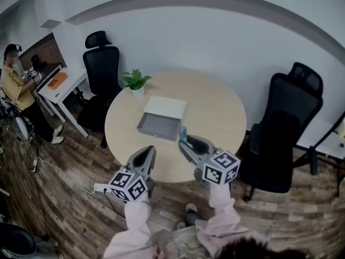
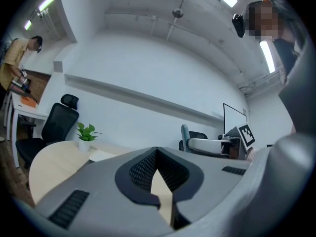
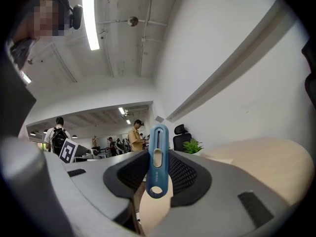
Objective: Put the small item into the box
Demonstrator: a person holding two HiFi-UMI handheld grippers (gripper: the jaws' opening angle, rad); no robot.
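The small item [image 1: 183,133] is a slim blue tool with a slot and a round hole, shown close up as the blue tool [image 3: 158,162] in the right gripper view. My right gripper [image 1: 184,140] is shut on it and holds it just right of the box [image 1: 158,127], over the round table [image 1: 215,112]. The box is an open grey tray with a white lid [image 1: 166,108] behind it. My left gripper [image 1: 149,152] hovers at the table's near edge, below the box, shut with nothing in it. Its black pads [image 2: 143,168] meet at the tips.
A small potted plant [image 1: 136,82] stands at the table's far left. Black office chairs stand behind the table [image 1: 102,63] and to its right [image 1: 283,134]. A person [image 1: 16,88] stands at a white desk [image 1: 60,85] far left. The floor is wood.
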